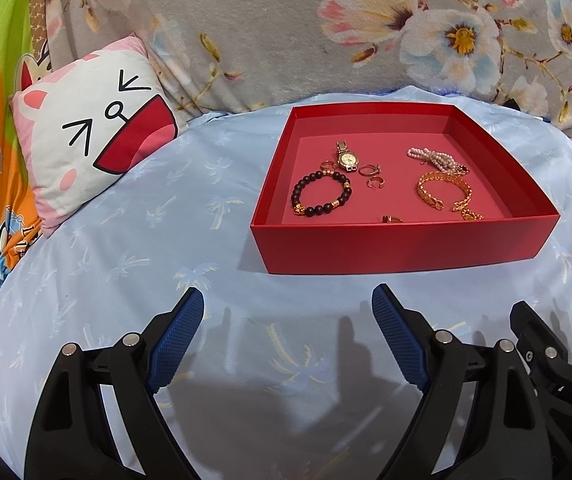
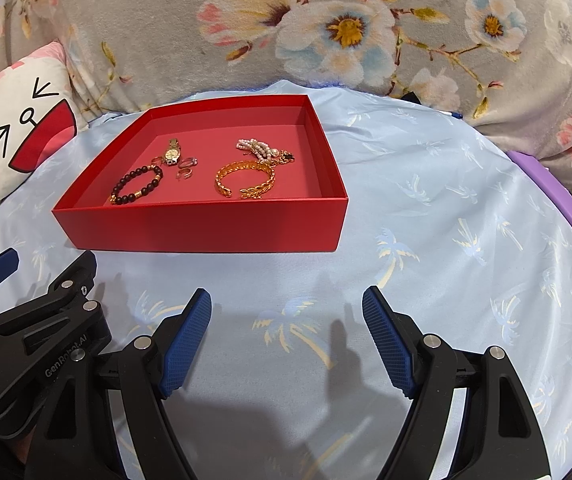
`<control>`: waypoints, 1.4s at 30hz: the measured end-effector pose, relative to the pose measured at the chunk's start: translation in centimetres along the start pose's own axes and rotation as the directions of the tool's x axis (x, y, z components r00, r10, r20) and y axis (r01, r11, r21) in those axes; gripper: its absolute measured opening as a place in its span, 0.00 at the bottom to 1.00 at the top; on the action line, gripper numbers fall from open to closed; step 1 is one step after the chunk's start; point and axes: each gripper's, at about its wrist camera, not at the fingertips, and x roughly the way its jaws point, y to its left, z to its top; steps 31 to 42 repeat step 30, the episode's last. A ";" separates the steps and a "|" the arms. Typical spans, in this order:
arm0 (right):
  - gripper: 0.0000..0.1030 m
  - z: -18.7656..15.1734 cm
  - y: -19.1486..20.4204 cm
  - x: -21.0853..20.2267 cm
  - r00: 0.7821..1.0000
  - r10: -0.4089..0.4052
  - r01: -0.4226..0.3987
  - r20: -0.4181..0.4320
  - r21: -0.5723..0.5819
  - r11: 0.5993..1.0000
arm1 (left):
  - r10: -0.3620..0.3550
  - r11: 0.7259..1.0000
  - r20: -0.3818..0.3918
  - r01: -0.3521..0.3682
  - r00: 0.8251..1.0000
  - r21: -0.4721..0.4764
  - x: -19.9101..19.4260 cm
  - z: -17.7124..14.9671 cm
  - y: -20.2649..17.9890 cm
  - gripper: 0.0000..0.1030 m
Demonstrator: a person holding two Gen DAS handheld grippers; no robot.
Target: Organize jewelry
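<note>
A red open box (image 1: 401, 246) (image 2: 202, 226) sits on a light blue sheet. Inside lie a gold watch (image 1: 346, 157) (image 2: 172, 153), a dark bead bracelet (image 1: 321, 194) (image 2: 137, 186), a gold cuff bracelet (image 1: 443, 190) (image 2: 246, 180), a pearl strand (image 1: 435, 158) (image 2: 260, 148) and several small rings (image 1: 369, 176) (image 2: 187, 168). My left gripper (image 1: 287, 300) is open and empty, in front of the box. My right gripper (image 2: 286, 296) is open and empty, in front of the box's right corner. Each gripper shows at the other view's edge.
A cat-face pillow (image 1: 90, 144) (image 2: 14, 128) lies left of the box. A grey floral blanket (image 1: 286, 20) (image 2: 325, 20) rises behind it. A purple flat object (image 2: 549, 184) lies at the sheet's right edge.
</note>
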 end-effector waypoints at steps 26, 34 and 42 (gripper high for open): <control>0.74 0.0 -0.1 -0.1 1.000 -0.016 0.016 -0.004 0.003 1.000 | 0.008 1.000 -0.004 -0.008 1.000 0.008 0.0 0.0 0.0 0.81; 0.74 0.0 -0.1 -0.1 1.000 -0.018 0.018 -0.004 0.002 1.000 | 0.007 1.000 -0.006 -0.007 1.000 0.008 0.0 -0.1 0.0 0.81; 0.74 0.0 -0.1 -0.1 1.000 -0.018 0.018 -0.004 0.002 1.000 | 0.007 1.000 -0.006 -0.007 1.000 0.008 0.0 -0.1 0.0 0.81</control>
